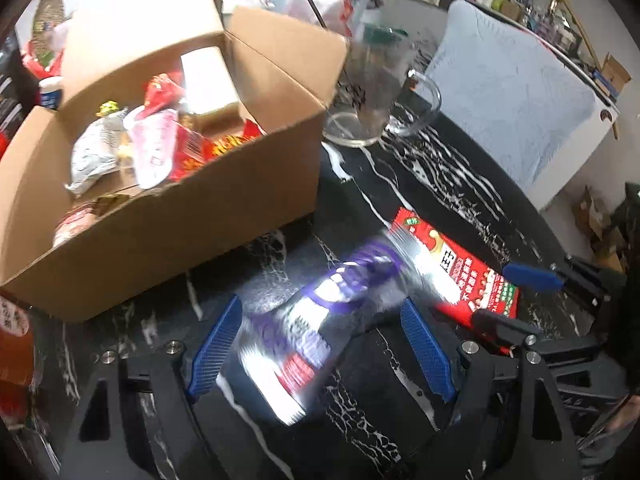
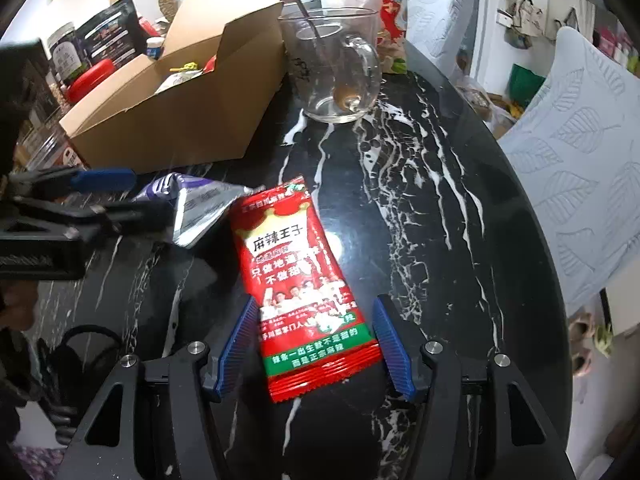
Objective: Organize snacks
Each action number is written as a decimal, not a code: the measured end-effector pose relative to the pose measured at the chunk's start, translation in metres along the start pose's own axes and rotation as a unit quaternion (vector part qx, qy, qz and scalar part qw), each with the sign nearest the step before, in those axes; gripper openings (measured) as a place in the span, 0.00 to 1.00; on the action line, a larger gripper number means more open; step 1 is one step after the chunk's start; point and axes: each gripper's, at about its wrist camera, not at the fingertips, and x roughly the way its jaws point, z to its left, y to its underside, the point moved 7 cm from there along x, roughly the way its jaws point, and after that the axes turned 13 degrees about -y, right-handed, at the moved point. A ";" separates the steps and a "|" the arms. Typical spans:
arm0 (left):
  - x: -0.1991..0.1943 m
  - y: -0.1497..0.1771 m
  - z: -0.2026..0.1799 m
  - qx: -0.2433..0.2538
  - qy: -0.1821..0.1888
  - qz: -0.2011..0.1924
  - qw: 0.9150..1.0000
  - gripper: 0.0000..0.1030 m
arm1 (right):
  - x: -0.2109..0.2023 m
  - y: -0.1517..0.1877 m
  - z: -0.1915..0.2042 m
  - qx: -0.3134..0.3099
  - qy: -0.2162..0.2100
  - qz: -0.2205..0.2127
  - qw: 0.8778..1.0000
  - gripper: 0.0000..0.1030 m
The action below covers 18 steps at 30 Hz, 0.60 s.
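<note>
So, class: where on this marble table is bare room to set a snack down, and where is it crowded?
Free: the marble table right of the red packet, out to its rim below the glass mug. Crowded: the strip by the cardboard box, where the purple-and-silver packet lies against the red one, with both grippers there.

The black marble table carries a cardboard box, glass mug, and red snack packet.

A red packet with a green band lies right of a silver-and-purple packet on the white-veined black table, near a plain brown box.
</note>
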 end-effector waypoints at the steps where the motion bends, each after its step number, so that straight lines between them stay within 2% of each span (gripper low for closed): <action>1: 0.003 -0.001 -0.002 0.007 -0.001 0.000 1.000 0.79 | -0.001 0.000 -0.001 0.002 0.000 -0.001 1.000 0.58; 4: 0.011 -0.004 -0.008 0.030 -0.007 -0.002 1.000 0.79 | -0.001 -0.003 -0.006 0.008 0.004 -0.002 1.000 0.58; 6: 0.019 -0.003 -0.010 0.034 -0.001 0.010 0.999 0.79 | -0.001 -0.004 -0.008 0.008 0.003 -0.002 1.000 0.58; 8: 0.027 0.001 -0.012 0.028 0.015 0.027 0.999 0.79 | 0.001 -0.006 -0.008 0.006 0.001 0.001 1.000 0.59; 10: 0.030 0.003 -0.010 0.017 0.021 0.029 0.999 0.78 | 0.003 -0.007 -0.006 -0.003 -0.003 0.007 1.000 0.63; 11: 0.029 0.003 -0.008 0.011 0.015 0.020 1.000 0.67 | 0.004 -0.008 -0.005 -0.008 -0.004 0.010 1.000 0.67; 12: 0.030 0.002 -0.005 0.009 0.004 0.016 1.000 0.62 | 0.006 -0.008 -0.003 -0.013 -0.005 0.013 1.000 0.71; 14: 0.031 0.000 0.001 0.004 -0.015 0.010 1.000 0.42 | 0.009 -0.009 0.001 -0.023 -0.009 0.017 1.000 0.78; 16: 0.030 0.000 0.005 -0.005 -0.010 0.008 1.000 0.35 | 0.015 -0.011 0.005 -0.038 -0.005 0.021 0.999 0.82; 18: 0.030 0.001 0.007 -0.015 -0.004 0.009 1.000 0.34 | 0.019 -0.012 0.006 -0.050 0.009 0.026 0.998 0.82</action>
